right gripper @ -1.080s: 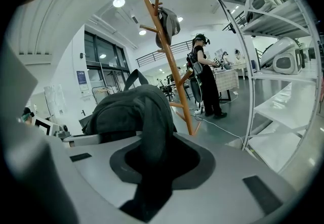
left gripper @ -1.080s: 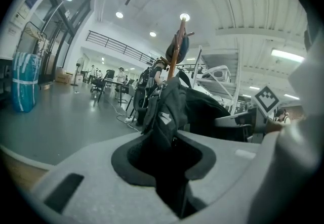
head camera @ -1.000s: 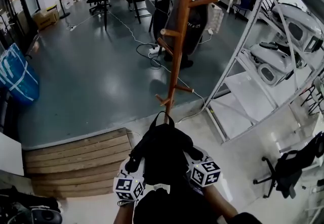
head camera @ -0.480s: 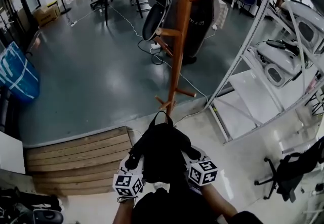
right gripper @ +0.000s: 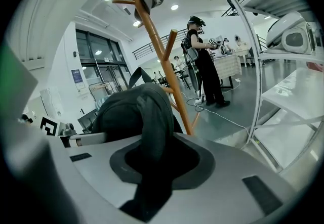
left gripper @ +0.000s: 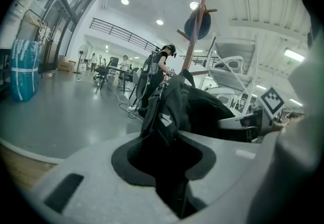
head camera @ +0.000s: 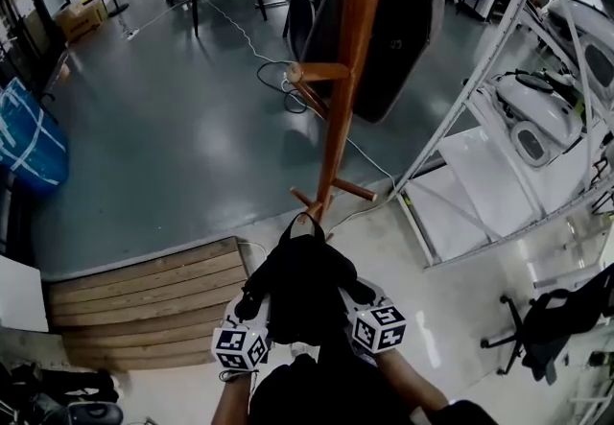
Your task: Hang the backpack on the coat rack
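I hold a black backpack between both grippers, low in front of me in the head view. Its top loop lies close to the lowest pegs of the wooden coat rack. My left gripper is shut on a dark strap with a white tag. My right gripper is shut on a thick padded strap. The rack's pole rises just behind the bag in the right gripper view. In the left gripper view the rack stands beyond the bag. The fingertips are hidden by fabric.
Metal shelving with white appliances stands at the right. A wooden step lies at the left and a blue bag farther left. A dark bag hangs high on the rack. A black office chair is at the far right, and a person stands beyond.
The coat rack has grown larger and nearer in the head view. The backpack and both grippers have moved toward its base and sunk a little, the grip unchanged.
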Demonstrator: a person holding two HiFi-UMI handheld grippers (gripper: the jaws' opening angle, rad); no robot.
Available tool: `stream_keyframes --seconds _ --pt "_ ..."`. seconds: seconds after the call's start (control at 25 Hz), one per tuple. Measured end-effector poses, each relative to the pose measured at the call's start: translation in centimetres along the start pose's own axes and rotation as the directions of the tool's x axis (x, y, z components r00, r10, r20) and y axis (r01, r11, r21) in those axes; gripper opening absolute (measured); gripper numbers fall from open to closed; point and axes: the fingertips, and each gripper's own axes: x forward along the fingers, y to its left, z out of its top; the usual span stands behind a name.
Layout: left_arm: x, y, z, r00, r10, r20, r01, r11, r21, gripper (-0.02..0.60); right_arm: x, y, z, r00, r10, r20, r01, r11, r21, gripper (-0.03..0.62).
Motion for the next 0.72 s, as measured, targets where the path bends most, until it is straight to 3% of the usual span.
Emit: stream_keyframes --seconds 0.72 --pt "8.2 1.9 -1.2 0.994 -0.076 -0.084 0.076 0.997 -0.008 0.097 4.5 -4.6 -1.0 0.998 -0.050 -0.041 0.053 0.996 0.067 0.080"
